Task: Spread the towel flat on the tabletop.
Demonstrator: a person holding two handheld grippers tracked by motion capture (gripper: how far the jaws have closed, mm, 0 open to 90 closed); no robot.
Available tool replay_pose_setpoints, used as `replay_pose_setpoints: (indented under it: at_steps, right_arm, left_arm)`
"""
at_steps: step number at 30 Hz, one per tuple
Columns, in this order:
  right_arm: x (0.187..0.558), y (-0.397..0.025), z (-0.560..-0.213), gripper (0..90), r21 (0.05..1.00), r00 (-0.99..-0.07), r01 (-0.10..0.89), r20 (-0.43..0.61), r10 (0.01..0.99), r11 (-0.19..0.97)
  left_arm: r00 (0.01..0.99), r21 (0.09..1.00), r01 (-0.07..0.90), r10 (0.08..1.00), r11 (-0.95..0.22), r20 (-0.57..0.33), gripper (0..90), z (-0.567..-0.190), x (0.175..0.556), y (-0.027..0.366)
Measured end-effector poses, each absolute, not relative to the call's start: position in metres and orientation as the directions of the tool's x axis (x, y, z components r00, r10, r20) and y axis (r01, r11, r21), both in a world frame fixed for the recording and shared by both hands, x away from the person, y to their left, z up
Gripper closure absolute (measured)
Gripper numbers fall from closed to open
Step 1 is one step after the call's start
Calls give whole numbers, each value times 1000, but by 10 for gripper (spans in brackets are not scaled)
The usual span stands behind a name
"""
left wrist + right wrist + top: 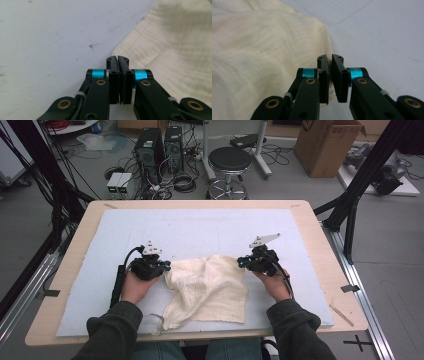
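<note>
The cream cloth (207, 290) lies rumpled on the pale blue mat (190, 227), between my two tools. My left gripper (165, 265) sits just off the cloth's edge with jaws pressed together on nothing. My right gripper (241, 262) rests beside the opposite corner, jaws nearly touching, also empty. I judge both are parked at the edges, ready to pinch corners and spread it.

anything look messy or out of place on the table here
The cream woven cloth lies crumpled and skewed on the pale blue foam mat, its near-left corner bunched at the mat's front edge. Nothing looks spilled or damaged.
</note>
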State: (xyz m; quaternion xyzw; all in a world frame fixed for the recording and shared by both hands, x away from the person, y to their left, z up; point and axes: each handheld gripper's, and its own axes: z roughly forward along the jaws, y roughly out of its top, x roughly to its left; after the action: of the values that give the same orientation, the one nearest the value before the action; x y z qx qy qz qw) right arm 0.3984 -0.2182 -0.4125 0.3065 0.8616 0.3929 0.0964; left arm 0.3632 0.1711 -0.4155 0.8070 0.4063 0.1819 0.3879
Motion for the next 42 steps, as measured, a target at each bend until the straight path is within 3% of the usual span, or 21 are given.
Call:
replay_pose_setpoints:
  at_steps: [11,12,13,14,17,26,32,42]
  right_arm:
    - [447,-217,-382,842,756,-743,431,-12,669,493]
    - [456,-216,-379,789,762,-717,444,-14,697,472]
    - [463,-215,-378,714,773,-686,447,-25,727,450]
    - [468,-214,-376,703,778,-671,457,-17,741,432]
    - [469,-211,-378,655,773,-683,464,0,730,434]
    - [428,-224,-388,597,761,-756,475,96,648,442]
    - [376,-223,-385,600,786,-829,374,46,557,492]
    - [310,-216,-415,591,760,-919,305,78,385,574]
  left_arm:
    - [492,837,476,870,-268,-1,870,-392,423,182]
    - [468,844,473,884,-253,2,824,-390,429,181]
    - [447,841,489,895,-232,-13,713,-388,434,180]
    - [446,845,493,894,-206,-43,637,-387,436,180]
    - [481,842,488,876,-233,-36,624,-387,432,181]
    - [576,857,437,817,-275,-31,599,-395,377,198]
    - [650,872,377,760,-313,-9,554,-398,330,204]
    - [767,849,351,642,-395,-18,497,-419,275,201]
